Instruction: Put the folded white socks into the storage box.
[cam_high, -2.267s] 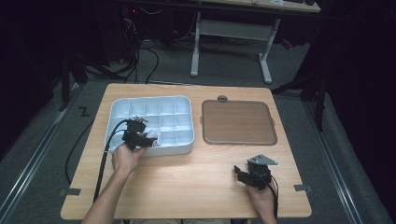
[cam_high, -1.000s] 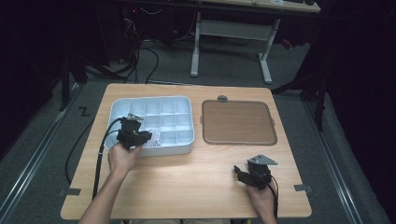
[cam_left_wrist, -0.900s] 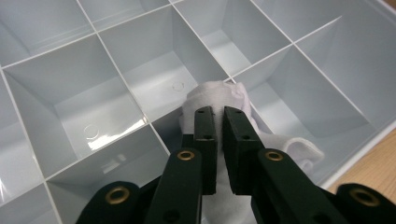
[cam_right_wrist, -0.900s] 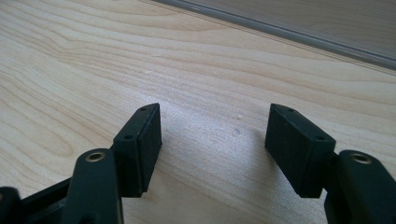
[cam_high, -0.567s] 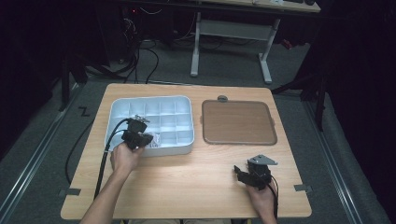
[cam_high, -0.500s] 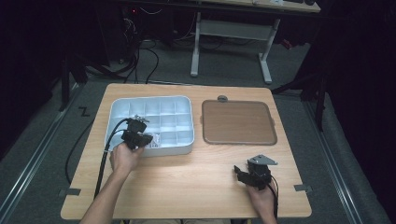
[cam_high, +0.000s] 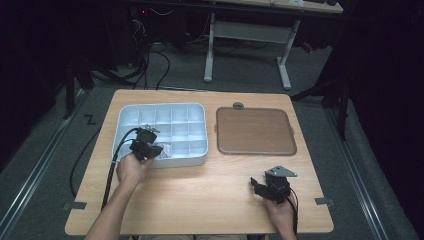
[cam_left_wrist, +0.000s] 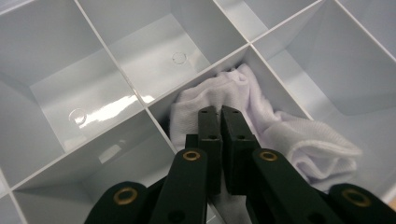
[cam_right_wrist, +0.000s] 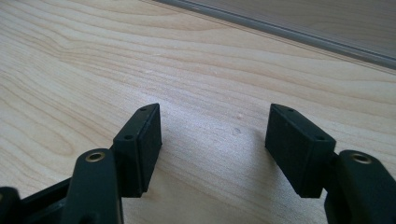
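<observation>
Left gripper (cam_left_wrist: 219, 114) jaws were clamped on white sock (cam_left_wrist: 261, 126) inside near-row compartment of divided tray (cam_high: 150, 111). Straight lift advised, clear of dividers. Right gripper (cam_right_wrist: 212, 140) was parked agape on table (cam_right_wrist: 93, 46), nothing held.

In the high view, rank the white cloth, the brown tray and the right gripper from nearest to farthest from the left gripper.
1. white cloth: right at the left gripper, in a near-row cell of the divided white bin.
2. right gripper: across the table, near its front right edge.
3. brown tray: right of the bin. Ranks 2 and 3 are close.
</observation>
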